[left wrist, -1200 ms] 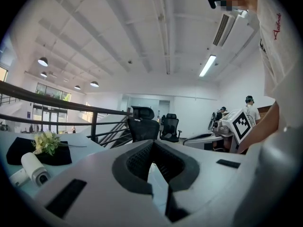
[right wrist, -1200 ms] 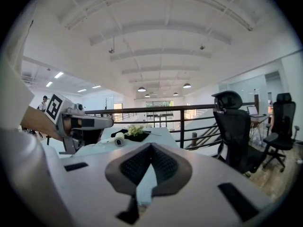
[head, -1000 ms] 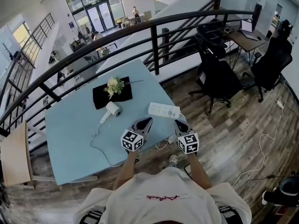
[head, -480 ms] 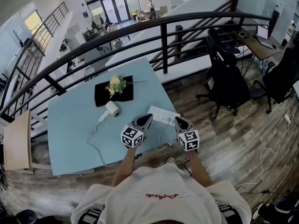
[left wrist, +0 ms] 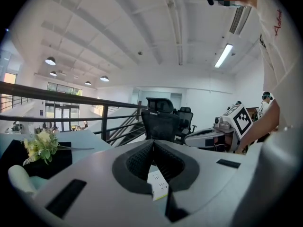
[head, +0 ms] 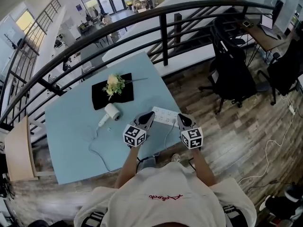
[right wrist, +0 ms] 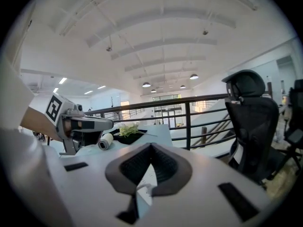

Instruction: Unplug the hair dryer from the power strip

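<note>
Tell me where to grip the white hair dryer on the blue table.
Take the white plastic hair dryer by its slim handle, from above: it lies flat, the handle pointing toward the near-left, narrower than the round barrel.

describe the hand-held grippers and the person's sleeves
The left hand-held gripper and right hand-held gripper: pale grey shells, dark ribbed pads, a white cube with black square markers on each. White short-sleeved shirt with red script.
</note>
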The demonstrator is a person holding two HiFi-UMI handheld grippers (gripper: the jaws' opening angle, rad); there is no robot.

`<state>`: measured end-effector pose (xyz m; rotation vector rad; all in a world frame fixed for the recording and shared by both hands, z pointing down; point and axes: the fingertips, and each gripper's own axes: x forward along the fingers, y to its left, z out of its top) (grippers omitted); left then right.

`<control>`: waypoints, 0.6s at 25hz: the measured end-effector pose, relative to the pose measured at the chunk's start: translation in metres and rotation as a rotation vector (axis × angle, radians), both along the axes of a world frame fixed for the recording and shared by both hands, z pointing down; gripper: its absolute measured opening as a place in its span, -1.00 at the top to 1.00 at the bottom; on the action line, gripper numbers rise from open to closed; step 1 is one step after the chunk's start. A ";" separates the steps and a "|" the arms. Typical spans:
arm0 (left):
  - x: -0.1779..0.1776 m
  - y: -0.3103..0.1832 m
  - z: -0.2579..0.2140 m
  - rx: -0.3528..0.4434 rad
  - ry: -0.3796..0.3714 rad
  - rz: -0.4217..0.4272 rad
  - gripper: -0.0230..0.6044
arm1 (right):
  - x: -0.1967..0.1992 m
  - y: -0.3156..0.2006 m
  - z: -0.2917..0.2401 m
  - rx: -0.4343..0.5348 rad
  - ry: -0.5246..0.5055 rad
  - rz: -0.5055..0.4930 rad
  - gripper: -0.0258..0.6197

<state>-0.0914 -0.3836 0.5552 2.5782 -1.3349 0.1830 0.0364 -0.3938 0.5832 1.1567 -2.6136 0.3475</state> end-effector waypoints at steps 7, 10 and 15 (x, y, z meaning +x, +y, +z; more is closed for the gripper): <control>-0.008 -0.031 0.028 -0.055 -0.007 0.081 0.90 | -0.005 -0.017 0.014 -0.046 0.007 0.119 0.87; -0.010 -0.044 0.045 -0.077 -0.017 0.116 0.90 | -0.004 -0.024 0.024 -0.066 0.014 0.165 0.86; -0.009 -0.058 0.069 -0.102 -0.038 0.164 0.90 | -0.001 -0.025 0.042 -0.108 0.019 0.219 0.86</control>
